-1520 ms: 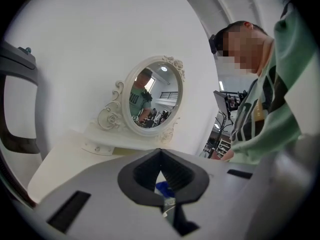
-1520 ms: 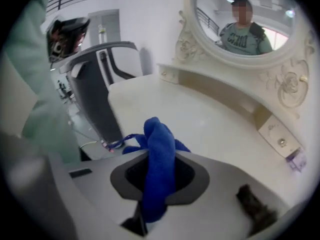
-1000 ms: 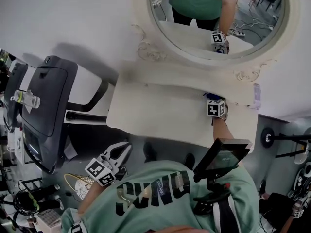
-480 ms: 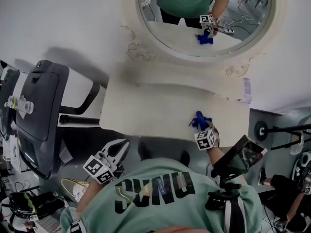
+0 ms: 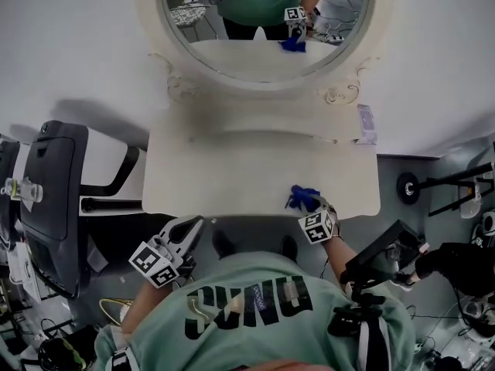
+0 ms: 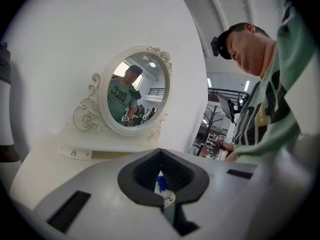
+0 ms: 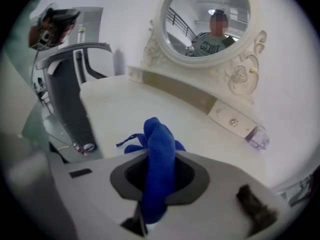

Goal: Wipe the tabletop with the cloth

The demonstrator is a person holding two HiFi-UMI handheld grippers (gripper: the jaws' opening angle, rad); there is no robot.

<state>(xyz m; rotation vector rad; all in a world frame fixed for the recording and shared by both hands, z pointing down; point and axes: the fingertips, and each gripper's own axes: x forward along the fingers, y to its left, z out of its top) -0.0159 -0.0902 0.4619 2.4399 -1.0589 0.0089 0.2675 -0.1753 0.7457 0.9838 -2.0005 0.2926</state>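
Cloth (image 5: pixel 303 198), bright blue and bunched, sits at the near right edge of the table (image 5: pixel 232 168), pinched in the right hand-held gripper (image 5: pixel 308 205). In the right gripper view its jaws are clamped on the cloth, and a wad of it pokes out past them toward the tabletop. Whether the fabric actually presses on the surface cannot be told from these views.

The left hand-held gripper (image 5: pixel 188 234) hangs off the near left edge of the table, beside the person's body and not over the surface. Its jaws are pressed together at the tips with nothing between them, and it takes no part in the wiping.

The tabletop is pale and bare, apart from a small clear item (image 5: pixel 363 118) at the far right, below the mirror (image 5: pixel 263 22). No dirt, streaks or damp tracks show, so the wiped share cannot be read off. Judging by the cloth's place at the near right, the left side and the far strip under the mirror may remain to be covered.
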